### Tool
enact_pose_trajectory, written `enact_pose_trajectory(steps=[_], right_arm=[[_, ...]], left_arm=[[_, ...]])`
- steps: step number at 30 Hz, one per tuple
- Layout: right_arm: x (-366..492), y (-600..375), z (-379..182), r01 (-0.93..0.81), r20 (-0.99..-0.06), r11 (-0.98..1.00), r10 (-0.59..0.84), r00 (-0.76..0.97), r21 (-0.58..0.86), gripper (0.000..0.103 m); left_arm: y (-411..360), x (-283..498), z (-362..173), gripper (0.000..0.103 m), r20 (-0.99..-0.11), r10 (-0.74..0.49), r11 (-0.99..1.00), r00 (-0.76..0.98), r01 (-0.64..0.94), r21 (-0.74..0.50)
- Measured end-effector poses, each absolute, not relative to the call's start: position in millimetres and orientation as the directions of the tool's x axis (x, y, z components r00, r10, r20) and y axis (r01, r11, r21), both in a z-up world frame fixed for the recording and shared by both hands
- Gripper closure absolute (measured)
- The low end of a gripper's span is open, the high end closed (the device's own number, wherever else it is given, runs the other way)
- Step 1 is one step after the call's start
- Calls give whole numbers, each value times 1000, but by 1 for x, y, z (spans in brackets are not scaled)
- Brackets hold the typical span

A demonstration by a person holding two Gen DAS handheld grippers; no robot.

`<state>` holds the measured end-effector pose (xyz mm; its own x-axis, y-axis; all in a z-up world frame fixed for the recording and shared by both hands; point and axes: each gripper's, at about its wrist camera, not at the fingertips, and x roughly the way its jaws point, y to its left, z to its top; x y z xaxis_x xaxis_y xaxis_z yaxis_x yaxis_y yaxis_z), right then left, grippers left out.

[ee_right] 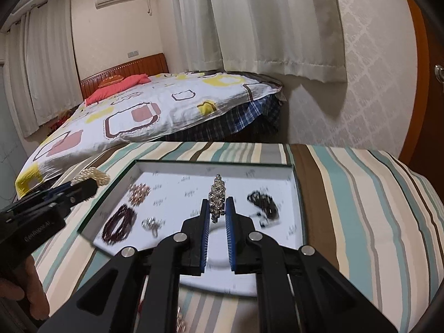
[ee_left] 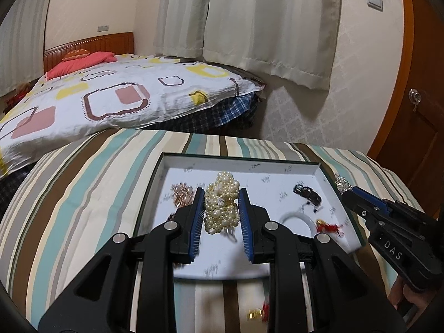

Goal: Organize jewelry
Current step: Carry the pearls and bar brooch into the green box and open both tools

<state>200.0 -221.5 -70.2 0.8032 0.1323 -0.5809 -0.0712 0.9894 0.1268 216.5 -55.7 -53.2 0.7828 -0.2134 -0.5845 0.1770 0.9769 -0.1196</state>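
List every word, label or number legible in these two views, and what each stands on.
"DAS": on the body of the right claw, seen from the left wrist.
"CenRobot.AI", roughly; blurred: on the body of the left claw, seen from the right wrist.
Small grey marks printed inside the white tray: too blurred to read.

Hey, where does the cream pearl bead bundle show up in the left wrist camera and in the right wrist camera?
Left wrist view: the cream pearl bead bundle sits at centre, clamped between the left gripper blue fingers, over the tray.
Right wrist view: it shows at the left edge, at the tip of the left gripper, outside the tray.
Shared landmark: the white shallow tray on the striped cloth.
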Motion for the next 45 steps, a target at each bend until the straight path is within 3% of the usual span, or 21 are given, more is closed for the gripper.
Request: enact_pose_trajectory(steps=[14, 29, 33, 36, 45], right_arm=[[273, -220, -120, -41, -682, 991, 119, 722, 129, 91], [292, -215, -135, -19, -761, 995, 88, 643, 98, 89], [293, -216, -136, -22, -760, 995, 89, 644, 99, 86], [293, -216, -136, -21, -755, 995, 90, 649, 101, 84], [290, -216, -134, -21, -739, 995, 90, 668, 103, 83]], left_arm=[[-75, 305, -107, 79, -697, -154, 987, 701, 148, -69], [-81, 329, -135, 78, -802, -121, 988, 585, 146, -43], [-81, 329, -136, 71, -805, -122, 988, 580, 147, -44], [-80, 328, -135, 59, -800, -123, 989, 587, 139, -51], [-78, 323, -129, 59, -782, -124, 990, 610, 128, -57]])
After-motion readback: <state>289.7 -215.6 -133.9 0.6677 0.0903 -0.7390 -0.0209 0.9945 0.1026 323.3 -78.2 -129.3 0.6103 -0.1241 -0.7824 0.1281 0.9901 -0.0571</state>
